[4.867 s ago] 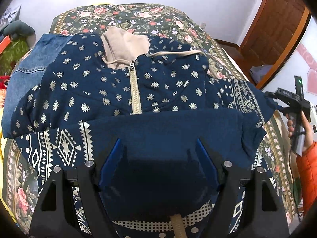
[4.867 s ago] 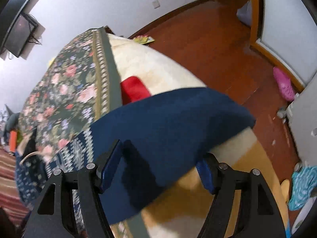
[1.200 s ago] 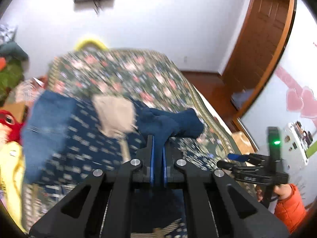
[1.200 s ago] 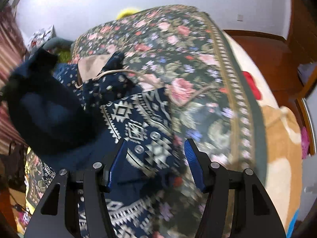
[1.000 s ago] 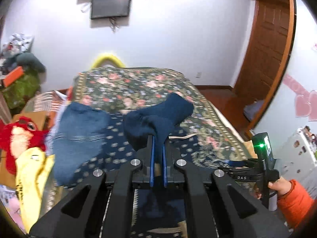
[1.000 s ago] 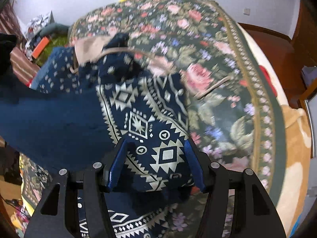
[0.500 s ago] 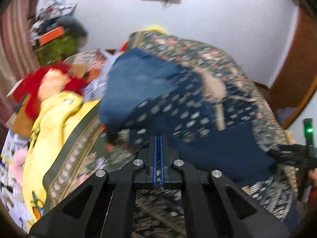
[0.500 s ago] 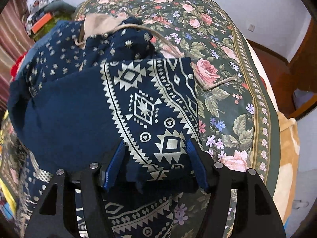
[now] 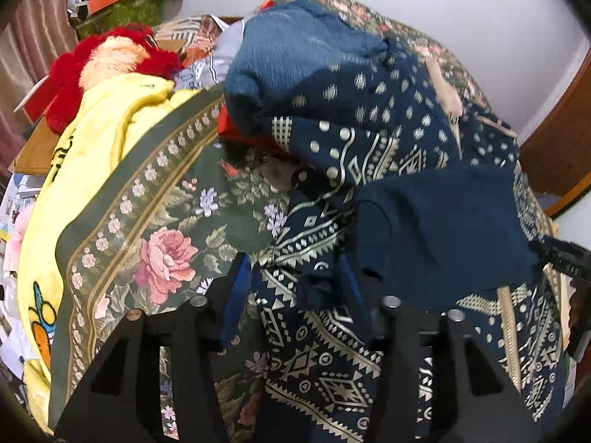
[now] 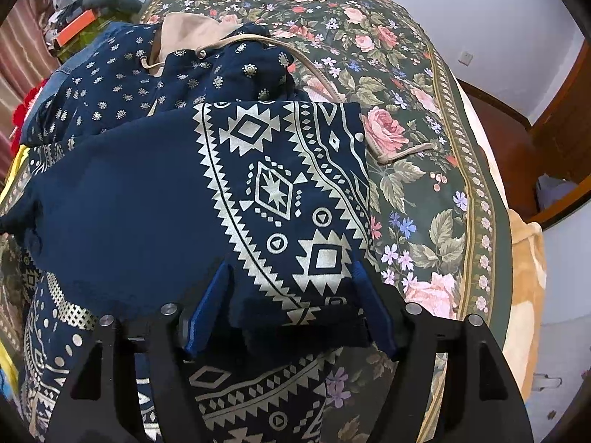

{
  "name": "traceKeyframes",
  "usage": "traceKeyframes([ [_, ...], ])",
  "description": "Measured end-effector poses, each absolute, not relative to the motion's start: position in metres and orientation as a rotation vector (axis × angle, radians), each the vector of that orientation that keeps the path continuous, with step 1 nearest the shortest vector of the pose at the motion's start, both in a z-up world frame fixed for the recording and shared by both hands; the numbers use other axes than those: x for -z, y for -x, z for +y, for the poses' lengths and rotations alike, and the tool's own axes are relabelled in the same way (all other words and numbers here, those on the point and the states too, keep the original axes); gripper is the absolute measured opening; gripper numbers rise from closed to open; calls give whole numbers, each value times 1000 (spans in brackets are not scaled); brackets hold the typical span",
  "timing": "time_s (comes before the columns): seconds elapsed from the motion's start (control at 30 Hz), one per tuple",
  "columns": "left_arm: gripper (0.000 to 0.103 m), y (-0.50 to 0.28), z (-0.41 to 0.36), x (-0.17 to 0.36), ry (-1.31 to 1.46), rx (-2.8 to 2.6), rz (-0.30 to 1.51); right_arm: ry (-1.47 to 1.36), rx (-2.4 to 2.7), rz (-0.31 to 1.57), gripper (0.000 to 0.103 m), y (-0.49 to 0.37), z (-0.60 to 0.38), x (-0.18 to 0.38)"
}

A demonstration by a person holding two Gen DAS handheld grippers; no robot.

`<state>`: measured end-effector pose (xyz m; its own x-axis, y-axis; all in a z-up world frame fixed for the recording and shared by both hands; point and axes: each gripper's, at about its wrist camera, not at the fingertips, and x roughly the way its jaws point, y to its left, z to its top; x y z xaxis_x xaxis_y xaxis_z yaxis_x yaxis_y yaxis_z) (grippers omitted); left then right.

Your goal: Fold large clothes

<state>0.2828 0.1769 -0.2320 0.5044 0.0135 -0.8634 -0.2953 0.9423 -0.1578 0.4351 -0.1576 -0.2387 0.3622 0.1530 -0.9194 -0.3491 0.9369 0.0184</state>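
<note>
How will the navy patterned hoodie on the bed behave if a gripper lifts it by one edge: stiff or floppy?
Probably floppy: the navy hoodie already lies in soft folds and wrinkles on the floral bedspread. It would likely sag and unfold, since the layers lie loose. Its drawstring trails free and may drag.

left tongs (image 9: 293,277) spread apart, right tongs (image 10: 291,295) spread apart

Floral bedspread (image 10: 424,118) under navy patterned garment (image 10: 258,184), yellow blanket (image 9: 107,118).

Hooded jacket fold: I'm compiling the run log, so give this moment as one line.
left tongs: open | right tongs: open | hooded jacket: sleeve folded across body | bedspread: under jacket
</note>
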Motion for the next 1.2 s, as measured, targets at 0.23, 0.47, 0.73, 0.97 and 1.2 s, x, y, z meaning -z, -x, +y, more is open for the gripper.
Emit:
traceKeyframes([
  [0.23, 61, -277, 173, 210, 324, -133, 970, 178, -326, 1163, 68, -431, -160, 235],
  [0.47, 84, -276, 163, 204, 277, -135, 977, 191, -312, 1172, 70, -432, -156, 238],
  [0.73, 89, -299, 183, 260, 264, -235, 1103, 191, -314, 1168, 71, -427, -157, 234],
  [0.97, 89, -309, 194, 276, 187, -296, 1130, 182, -328, 1180, 71, -423, -162, 225],
  [1.2, 89, -308, 186, 239, 121, -254, 1090, 141, -350, 1099, 71, -425, -167, 192],
])
